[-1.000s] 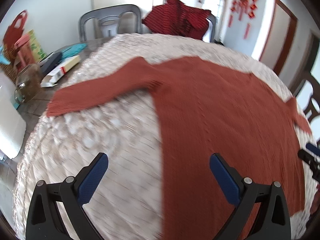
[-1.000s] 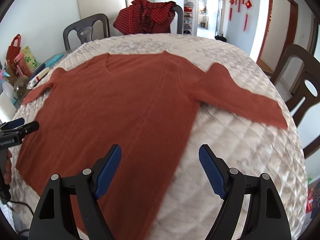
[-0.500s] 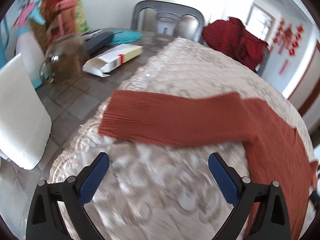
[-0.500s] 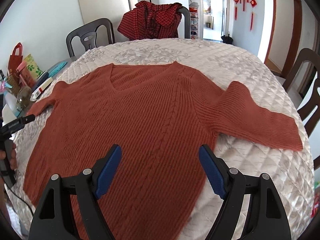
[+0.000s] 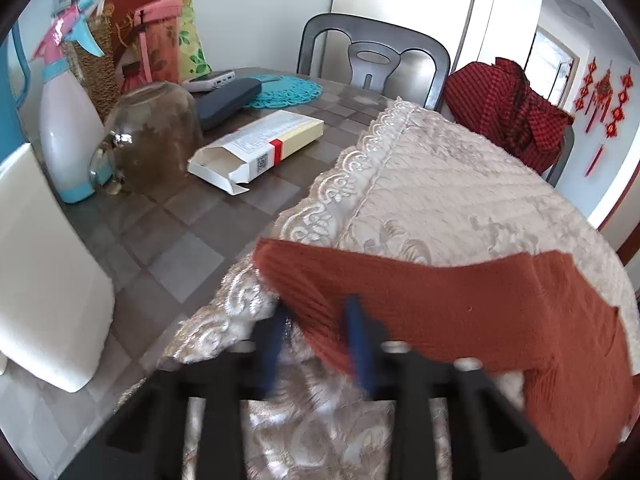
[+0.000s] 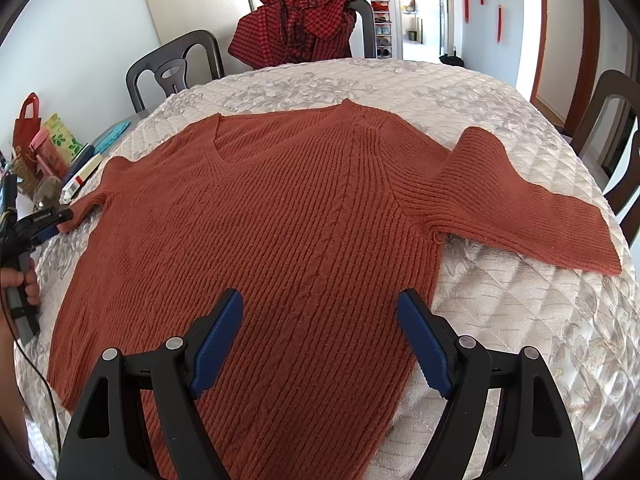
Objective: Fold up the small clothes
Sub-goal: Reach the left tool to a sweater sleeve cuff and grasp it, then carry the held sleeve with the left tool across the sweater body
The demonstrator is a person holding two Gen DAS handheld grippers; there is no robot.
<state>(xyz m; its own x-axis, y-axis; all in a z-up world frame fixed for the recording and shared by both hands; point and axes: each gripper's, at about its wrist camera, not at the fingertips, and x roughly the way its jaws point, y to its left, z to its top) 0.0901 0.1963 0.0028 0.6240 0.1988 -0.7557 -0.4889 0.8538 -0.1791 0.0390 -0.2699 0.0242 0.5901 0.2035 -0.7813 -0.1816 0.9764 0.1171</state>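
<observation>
A rust-red knitted sweater (image 6: 300, 220) lies flat, front up, on the quilted table cover (image 6: 520, 340), both sleeves spread out. In the left wrist view its left sleeve (image 5: 440, 300) ends at the cover's lace edge. My left gripper (image 5: 316, 332) is at that cuff, its jaws closing with the cuff's corner between the blurred blue pads. The right wrist view shows the same gripper (image 6: 64, 216) pinching the cuff at the far left. My right gripper (image 6: 320, 296) hangs open over the sweater's lower body, nothing between its fingers.
Left of the cover, the bare tiled table holds an open carton (image 5: 256, 148), a glass jar (image 5: 156, 132), a spray bottle (image 5: 64, 120) and a white block (image 5: 44, 280). A red checked garment (image 6: 296, 28) hangs on a far chair. A person's hand (image 6: 20, 280) holds the left gripper.
My left gripper swung left from the sweater's body to the sleeve end, and its wide-open jaws narrowed onto the cuff. The right gripper stayed open over the sweater, almost still.
</observation>
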